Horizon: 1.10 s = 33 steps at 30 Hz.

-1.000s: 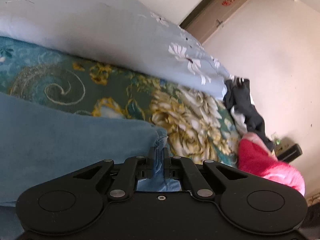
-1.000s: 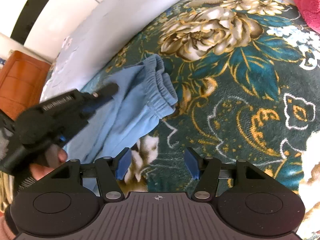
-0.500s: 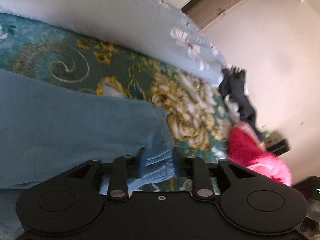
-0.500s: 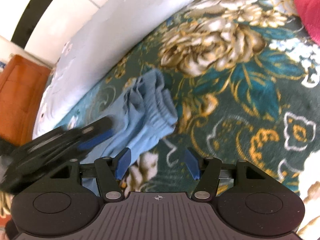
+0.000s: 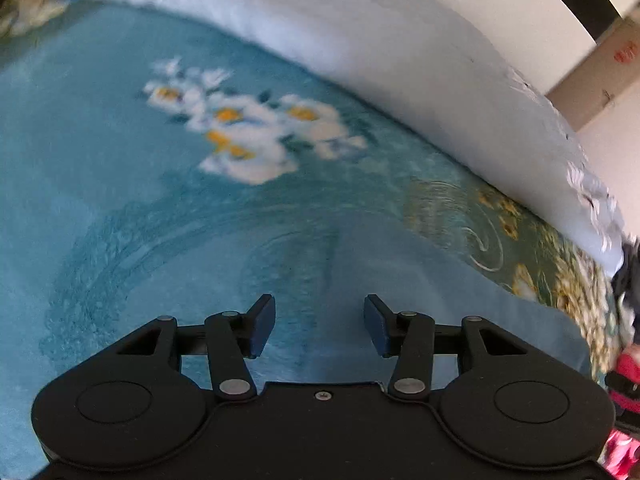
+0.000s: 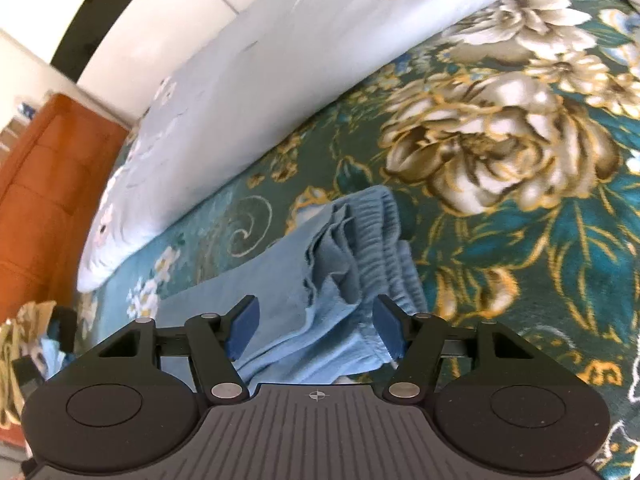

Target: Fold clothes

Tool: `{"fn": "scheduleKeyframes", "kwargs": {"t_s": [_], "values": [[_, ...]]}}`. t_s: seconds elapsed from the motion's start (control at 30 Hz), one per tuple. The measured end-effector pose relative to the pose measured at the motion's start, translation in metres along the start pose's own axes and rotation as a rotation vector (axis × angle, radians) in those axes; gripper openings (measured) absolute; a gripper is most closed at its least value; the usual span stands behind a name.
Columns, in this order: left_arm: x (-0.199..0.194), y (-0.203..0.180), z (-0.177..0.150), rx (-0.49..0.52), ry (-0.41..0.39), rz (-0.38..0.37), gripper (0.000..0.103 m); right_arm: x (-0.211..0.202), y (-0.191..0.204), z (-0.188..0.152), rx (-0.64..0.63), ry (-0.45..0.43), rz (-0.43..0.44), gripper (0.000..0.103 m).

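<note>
Light blue trousers lie on a teal floral blanket (image 6: 520, 260), their gathered elastic waistband (image 6: 376, 232) bunched up and folded over the legs. My right gripper (image 6: 316, 330) is open and low over the trousers (image 6: 288, 280), and the cloth just below the waistband runs between its blue pads without being pinched. My left gripper (image 5: 319, 320) is also open, holding nothing. It hovers over the flat blue cloth (image 5: 440, 300) where that meets the blanket (image 5: 120, 200). The left wrist view is blurred.
A pale floral quilt (image 6: 280, 60) runs along the far side of the bed (image 5: 400, 60). A red garment (image 5: 628, 368) and dark clothes (image 5: 628, 276) sit at the right edge. An orange-brown wooden panel (image 6: 48, 200) stands at the left.
My left gripper was shut on the trousers' waistband, then opened, let go and swung left over the blanket. My right gripper stayed open and moved in over the waistband.
</note>
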State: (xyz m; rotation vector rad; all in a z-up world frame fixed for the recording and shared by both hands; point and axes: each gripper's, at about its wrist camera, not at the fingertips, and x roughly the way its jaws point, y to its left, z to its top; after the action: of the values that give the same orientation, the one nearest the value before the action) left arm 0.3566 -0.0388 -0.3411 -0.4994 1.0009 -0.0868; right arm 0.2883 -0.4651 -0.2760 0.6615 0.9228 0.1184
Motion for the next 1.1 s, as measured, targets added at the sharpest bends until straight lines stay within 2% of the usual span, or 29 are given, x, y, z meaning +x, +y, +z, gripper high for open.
{"fn": "scheduleKeyframes", "kwargs": {"t_s": [0.17, 0.23, 0.3, 0.33, 0.37, 0.43, 0.5, 0.6, 0.73, 0.87, 0.97, 1.1], "values": [[0.015, 0.020, -0.004, -0.112, 0.036, -0.192, 0.045, 0.004, 0.006, -0.005, -0.009, 0.019, -0.029, 0.060], [0.020, 0.019, -0.007, -0.114, 0.046, -0.220, 0.043, 0.004, 0.007, -0.006, -0.007, 0.021, -0.036, 0.060], [0.021, 0.021, -0.009, -0.130, 0.048, -0.217, 0.028, 0.003, 0.010, -0.007, -0.011, 0.022, -0.041, 0.060], [0.021, 0.024, -0.010, -0.146, 0.049, -0.214, 0.015, 0.003, 0.011, -0.007, -0.014, 0.021, -0.044, 0.060], [0.019, 0.027, -0.010, -0.164, 0.047, -0.216, 0.008, 0.002, 0.012, -0.008, -0.016, 0.021, -0.046, 0.060], [0.012, 0.026, -0.012, -0.167, 0.035, -0.218, 0.006, 0.002, 0.014, -0.009, -0.016, 0.019, -0.054, 0.060], [0.003, 0.022, -0.011, -0.160, 0.015, -0.200, 0.006, 0.002, 0.015, -0.008, -0.006, 0.015, -0.061, 0.060], [-0.013, 0.034, -0.003, -0.208, -0.023, -0.163, 0.006, 0.000, 0.020, -0.009, -0.006, 0.013, -0.056, 0.060], [-0.048, 0.069, 0.018, -0.137, -0.040, -0.011, 0.006, -0.001, 0.027, -0.010, -0.008, 0.014, -0.046, 0.060], [-0.082, 0.092, 0.033, -0.006, -0.046, 0.130, 0.006, 0.005, 0.031, -0.015, 0.002, 0.020, -0.029, 0.060], [-0.096, 0.089, 0.037, 0.042, -0.051, 0.162, 0.006, 0.008, 0.038, -0.017, -0.006, 0.019, -0.007, 0.061], [-0.096, 0.066, 0.030, 0.091, -0.075, 0.172, 0.006, 0.010, 0.052, -0.018, -0.032, 0.009, 0.026, 0.061]]}}
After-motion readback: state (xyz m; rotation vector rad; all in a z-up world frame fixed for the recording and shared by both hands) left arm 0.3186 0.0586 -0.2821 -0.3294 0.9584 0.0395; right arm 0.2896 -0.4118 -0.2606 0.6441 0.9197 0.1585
